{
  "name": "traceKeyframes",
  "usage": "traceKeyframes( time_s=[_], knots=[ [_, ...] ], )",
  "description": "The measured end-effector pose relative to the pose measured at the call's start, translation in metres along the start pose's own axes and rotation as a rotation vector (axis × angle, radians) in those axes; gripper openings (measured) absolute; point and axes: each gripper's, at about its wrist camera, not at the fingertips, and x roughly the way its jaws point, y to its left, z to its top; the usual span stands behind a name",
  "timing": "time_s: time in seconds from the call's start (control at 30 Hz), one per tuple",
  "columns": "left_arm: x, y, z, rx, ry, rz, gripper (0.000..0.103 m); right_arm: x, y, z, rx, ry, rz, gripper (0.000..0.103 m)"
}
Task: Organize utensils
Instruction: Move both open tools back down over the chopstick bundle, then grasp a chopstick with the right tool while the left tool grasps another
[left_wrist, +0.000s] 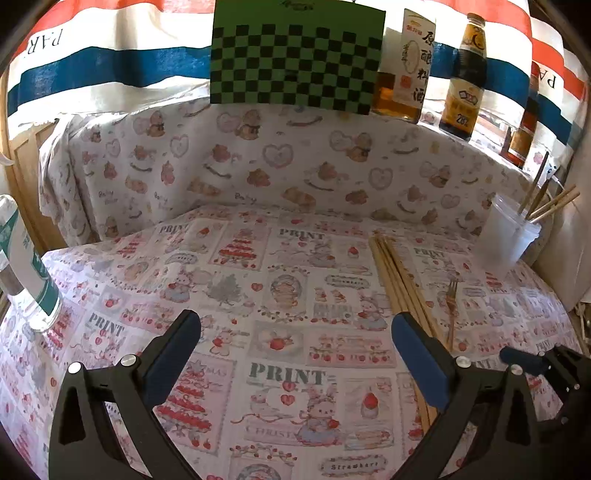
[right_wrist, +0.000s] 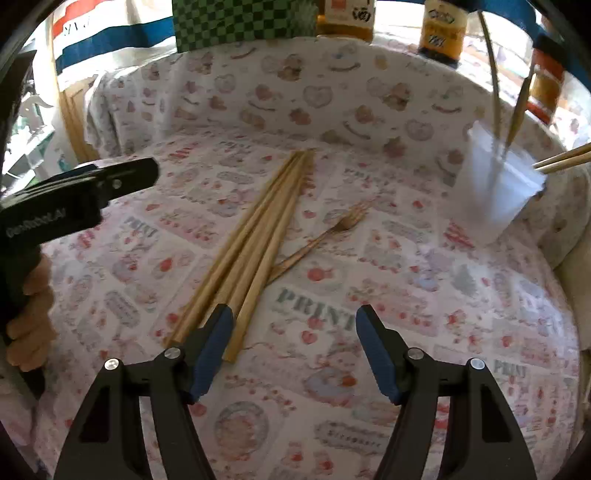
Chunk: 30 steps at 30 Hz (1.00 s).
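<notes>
I have both tongs released and empty: the right tongs (right_wrist: 294, 345) hover low-centre, angled toward the loose chopsticks (right_wrist: 255, 236) and fork (right_wrist: 325, 232) mid-frame on the bench (right_wrist: 461, 314). The left tongs (left_wrist: 295, 332) wait aside, and the plastic cup (right_wrist: 498, 184) at upper right already holds utensils, likely their destination.

The desk cloth (right_wrist: 369, 258) is white with red strawberries, hearts, little bunnies and the grey word PRINT. The cloth on the back wall (left_wrist: 295, 166) is white with brown bears and pink hearts. The chopsticks (right_wrist: 255, 236) are light tan wood. The fork (right_wrist: 325, 230) is gold. The cup (right_wrist: 498, 184) is milky white. A board (left_wrist: 295, 62) has green and black squares. Both tools (right_wrist: 293, 354) (left_wrist: 295, 354) are black with blue pads.
</notes>
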Motion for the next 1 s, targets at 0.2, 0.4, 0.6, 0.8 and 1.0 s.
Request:
traceKeyframes(
  time_s=[0.2,0.4,0.6,0.8,1.0],
  knots=[
    [0.004,-0.001,-0.001,0.019,0.011,0.027,0.102,0.005,-0.013,0.001,0.038,0.023,0.014,0.058],
    [0.011,-0.006,-0.003,0.045,0.05,0.029,0.102,0.002,-0.008,0.0,-0.007,-0.008,-0.001,0.008],
    [0.018,-0.033,-0.014,0.162,0.151,-0.055,0.061,-0.031,-0.021,0.006,0.062,-0.185,-0.057,0.008],
    [0.015,-0.053,-0.024,0.224,0.18,-0.16,0.051,-0.055,-0.046,0.012,0.15,-0.281,-0.034,0.008],
    [0.019,-0.063,-0.027,0.257,0.231,-0.177,0.046,-0.05,-0.056,0.014,0.193,-0.233,-0.013,0.008]
  ],
)
